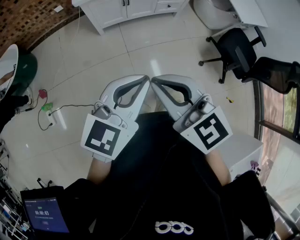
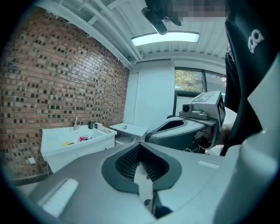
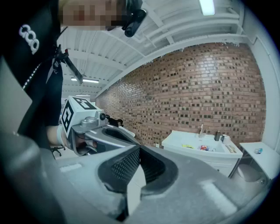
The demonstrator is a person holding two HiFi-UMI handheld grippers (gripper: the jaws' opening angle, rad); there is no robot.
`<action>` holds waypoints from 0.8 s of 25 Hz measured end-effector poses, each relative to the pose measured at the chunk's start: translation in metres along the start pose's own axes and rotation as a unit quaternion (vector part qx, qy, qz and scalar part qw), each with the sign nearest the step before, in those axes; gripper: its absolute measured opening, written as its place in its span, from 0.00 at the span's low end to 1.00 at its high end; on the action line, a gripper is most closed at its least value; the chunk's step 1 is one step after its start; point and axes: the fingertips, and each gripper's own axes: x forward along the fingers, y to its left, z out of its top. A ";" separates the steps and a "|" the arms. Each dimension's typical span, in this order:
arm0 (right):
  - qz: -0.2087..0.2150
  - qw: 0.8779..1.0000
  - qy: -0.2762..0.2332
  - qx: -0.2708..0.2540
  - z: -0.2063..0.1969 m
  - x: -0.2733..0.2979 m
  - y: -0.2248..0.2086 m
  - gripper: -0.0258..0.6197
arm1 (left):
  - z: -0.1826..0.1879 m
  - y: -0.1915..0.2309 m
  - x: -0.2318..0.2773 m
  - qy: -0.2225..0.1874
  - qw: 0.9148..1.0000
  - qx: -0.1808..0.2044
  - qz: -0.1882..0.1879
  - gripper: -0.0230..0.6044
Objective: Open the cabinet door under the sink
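The white sink cabinet (image 1: 126, 9) stands far off at the top of the head view, its doors closed. It also shows in the left gripper view as a sink cabinet (image 2: 81, 151) against the brick wall, and in the right gripper view as the sink cabinet (image 3: 210, 159) at right. Both grippers are held close to my chest, well away from it. My left gripper (image 1: 146, 81) and right gripper (image 1: 154, 80) lean tip to tip. The left gripper (image 2: 140, 142) and the right gripper (image 3: 139, 147) are each shut with nothing between the jaws.
Two black office chairs (image 1: 234, 47) (image 1: 276, 75) stand at the right near a window. A white toilet (image 1: 213, 11) sits beside the cabinet. A cable with a power strip (image 1: 50, 116) lies on the tiled floor at left. A tablet (image 1: 44, 215) is at the bottom left.
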 end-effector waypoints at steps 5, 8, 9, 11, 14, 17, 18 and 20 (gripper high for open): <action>-0.004 1.000 0.008 0.022 -0.012 0.002 -0.021 0.03 | -0.005 0.010 0.027 0.020 1.000 0.008 -0.016 0.06; -0.002 0.999 0.002 0.034 -0.018 -0.001 -0.043 0.03 | 0.000 0.012 0.047 0.028 0.999 0.023 -0.020 0.06; -0.001 0.999 0.002 0.036 -0.021 0.000 -0.050 0.03 | 0.002 0.012 0.053 0.027 0.999 0.025 -0.022 0.06; 0.002 0.999 0.002 0.040 -0.027 0.006 -0.066 0.03 | 0.006 0.017 0.063 0.029 0.999 0.026 -0.023 0.06; 0.007 0.998 0.000 0.055 -0.031 0.020 -0.101 0.03 | 0.008 0.030 0.084 0.047 0.998 0.022 -0.021 0.06; 0.013 0.998 -0.006 0.064 -0.025 0.037 -0.141 0.03 | 0.014 0.049 0.113 0.058 0.998 0.011 -0.019 0.06; 0.016 0.998 -0.008 0.063 -0.023 0.041 -0.153 0.03 | 0.017 0.055 0.123 0.059 0.998 0.006 -0.018 0.06; 0.020 0.998 -0.002 0.062 -0.022 0.050 -0.177 0.03 | 0.023 0.069 0.143 0.064 0.998 -0.004 -0.022 0.06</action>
